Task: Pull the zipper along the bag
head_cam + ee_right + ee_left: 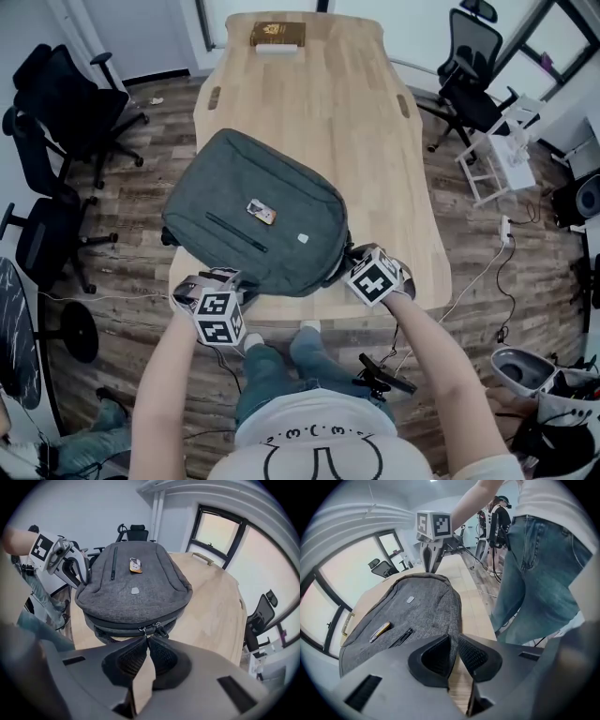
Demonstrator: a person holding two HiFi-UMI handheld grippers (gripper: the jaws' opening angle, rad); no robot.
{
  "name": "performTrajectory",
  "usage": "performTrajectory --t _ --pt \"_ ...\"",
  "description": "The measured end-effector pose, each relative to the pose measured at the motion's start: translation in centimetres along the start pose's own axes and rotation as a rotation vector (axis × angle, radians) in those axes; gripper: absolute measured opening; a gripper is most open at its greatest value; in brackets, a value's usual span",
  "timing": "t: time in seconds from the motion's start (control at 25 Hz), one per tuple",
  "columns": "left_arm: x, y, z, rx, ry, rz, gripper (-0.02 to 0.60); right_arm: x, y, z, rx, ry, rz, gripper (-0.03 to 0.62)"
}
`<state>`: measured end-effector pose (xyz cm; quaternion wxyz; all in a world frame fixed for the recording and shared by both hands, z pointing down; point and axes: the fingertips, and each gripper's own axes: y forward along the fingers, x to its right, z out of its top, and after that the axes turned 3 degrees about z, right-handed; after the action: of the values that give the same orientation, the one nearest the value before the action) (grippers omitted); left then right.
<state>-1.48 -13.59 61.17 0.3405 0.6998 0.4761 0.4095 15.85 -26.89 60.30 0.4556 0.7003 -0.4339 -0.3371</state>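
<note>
A grey backpack [253, 216] lies flat at the near edge of the wooden table [319, 103], with a small orange tag [262, 213] on its face. My left gripper [220, 281] is at the bag's near left corner. In the left gripper view its jaws [454, 637] pinch the edge of the grey fabric [412, 606]. My right gripper [353, 255] is at the bag's near right corner. In the right gripper view its jaws [146, 638] stand a narrow slit apart with only table showing in the gap. The two zipper pulls [152, 630] sit on the bag [136, 581] just beyond the tips.
A brown box [277, 35] lies at the table's far end. Black office chairs stand to the left [56, 94] and at the back right [473, 84], next to a white rack [502, 159]. The person's legs in jeans [281, 366] are against the near table edge.
</note>
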Motion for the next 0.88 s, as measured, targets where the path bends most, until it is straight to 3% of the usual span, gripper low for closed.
performTrajectory --t 0.2,0.6,0.76,0.88 --pt "-0.3 0.7 0.5 -0.035 0.032 0.012 0.063 3.0 0.8 1.2 0.009 -0.032 -0.007 0.085" --pt "-0.8 1.6 0.6 -0.092 -0.032 0.019 0.064 4.0 1.3 3.1 0.094 -0.084 -0.032 0.083" --pt "-0.9 2.1 0.3 -0.127 -0.06 0.01 0.064 3.6 0.8 2.9 0.136 -0.02 -0.025 0.152" --pt "-0.8 2.2 0.0 -0.122 -0.13 0.012 0.066 2.7 -0.1 2.9 0.173 0.056 -0.023 0.138"
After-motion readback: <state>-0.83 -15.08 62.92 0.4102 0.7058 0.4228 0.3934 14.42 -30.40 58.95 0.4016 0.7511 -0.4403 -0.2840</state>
